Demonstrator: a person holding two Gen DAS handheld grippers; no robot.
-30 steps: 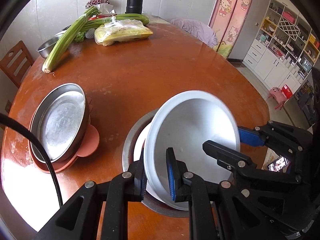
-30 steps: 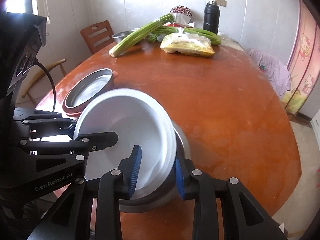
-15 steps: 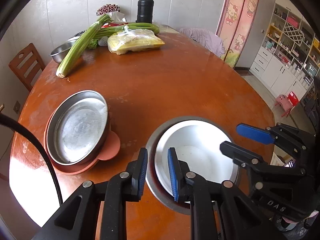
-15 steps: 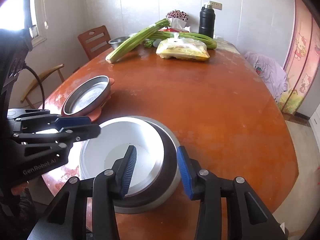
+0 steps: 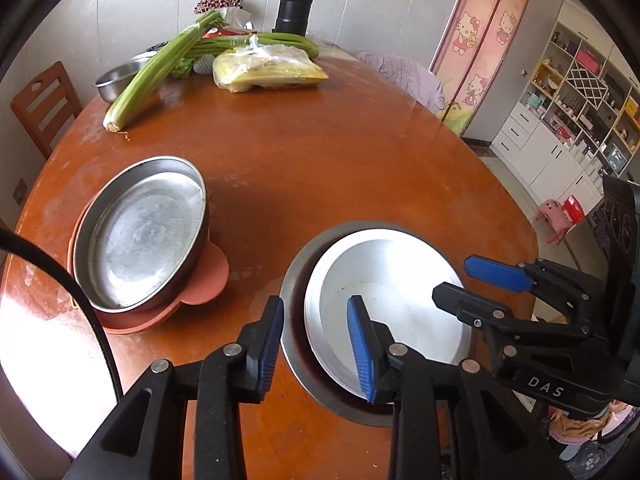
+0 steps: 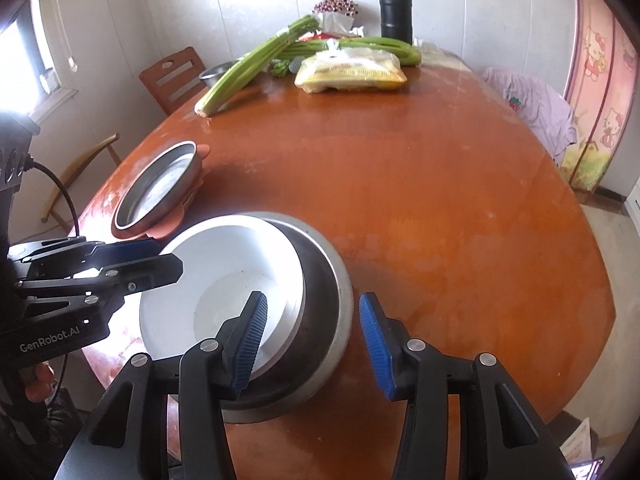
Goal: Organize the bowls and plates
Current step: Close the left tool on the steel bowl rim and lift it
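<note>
Since a second ago the white bowl [image 5: 384, 300] has gone from tilted up between both grippers to lying nested inside the steel bowl [image 6: 324, 320], near the table's [image 5: 320, 168] front edge. Both grippers have just been opening: the left gripper [image 5: 316, 344] and the right gripper [image 6: 310, 340] each stand partly open astride the rims, pressing on nothing. I judge this nesting step finished. Next, both must back away clear of the rims, perhaps toward the steel pan [image 5: 140, 232] on its pink plate [image 5: 204, 280].

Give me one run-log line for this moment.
white bowl: nested in steel bowl | left gripper: opening, released | right gripper: opening, released
</note>
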